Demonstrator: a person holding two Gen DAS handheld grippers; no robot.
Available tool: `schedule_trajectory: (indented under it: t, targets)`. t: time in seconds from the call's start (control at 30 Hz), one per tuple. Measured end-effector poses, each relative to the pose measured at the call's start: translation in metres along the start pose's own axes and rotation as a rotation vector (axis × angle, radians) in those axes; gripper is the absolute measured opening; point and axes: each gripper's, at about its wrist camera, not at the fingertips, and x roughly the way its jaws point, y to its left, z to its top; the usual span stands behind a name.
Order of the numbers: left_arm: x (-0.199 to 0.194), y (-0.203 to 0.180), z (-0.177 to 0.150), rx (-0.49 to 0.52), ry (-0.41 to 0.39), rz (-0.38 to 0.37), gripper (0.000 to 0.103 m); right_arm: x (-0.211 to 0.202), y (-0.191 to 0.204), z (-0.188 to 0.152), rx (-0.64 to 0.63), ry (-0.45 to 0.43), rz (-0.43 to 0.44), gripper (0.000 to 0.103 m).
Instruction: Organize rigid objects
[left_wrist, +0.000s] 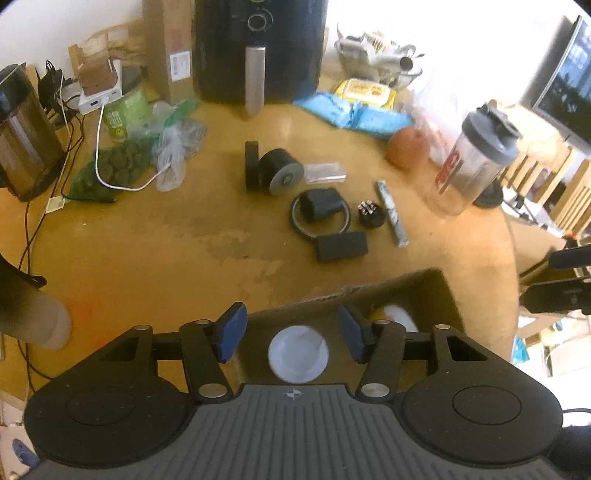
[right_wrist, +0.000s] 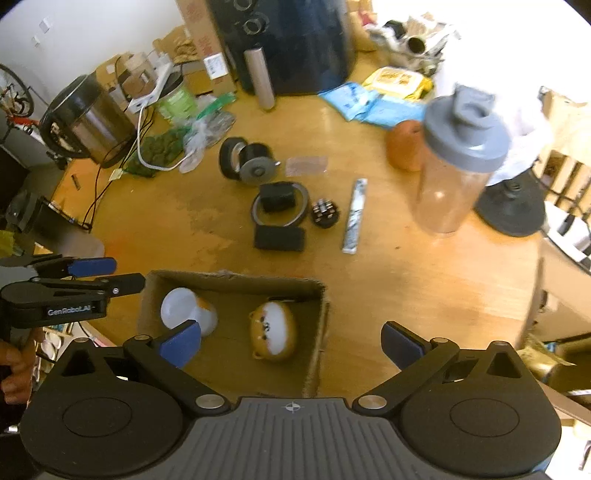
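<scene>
Box (right_wrist: 236, 291) holds dog figurine (right_wrist: 273, 332), hidden leftward; right gripper (right_wrist: 291, 343) wide, left gripper (left_wrist: 291, 332) seemingly half-open, empty.

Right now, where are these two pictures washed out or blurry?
Left wrist view: upper right is blown out white behind the shaker bottle; edges bend from the fisheye. Right wrist view: same glare top right, and the shaker bottle looks smeared, while the cardboard box is fairly sharp.

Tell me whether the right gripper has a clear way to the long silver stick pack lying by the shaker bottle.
Probably yes. The right gripper is open and empty, and the stick pack lies flat on bare table ahead of it. The shaker bottle stands close on one side, so approach from above.
</scene>
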Motion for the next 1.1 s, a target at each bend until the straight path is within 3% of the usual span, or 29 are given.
schedule_trajectory:
  t: [0.3,0.63,1.1]
  targets:
    - [0.016,-0.008,-0.005,-0.075,0.007,-0.013,0.055,0.025,-0.026,0.001,-0.006,-0.038,-0.006,0.103]
    - [0.028,-0.011,0.007,-0.042,0.02,-0.026,0.055,0.048,-0.027,0.026,-0.035,-0.04,-0.034,0.103]
    - [0.039,0.002,0.018,-0.039,0.015,-0.086,0.055,0.075,-0.045,0.047,0.054,-0.099,-0.103,0.103]
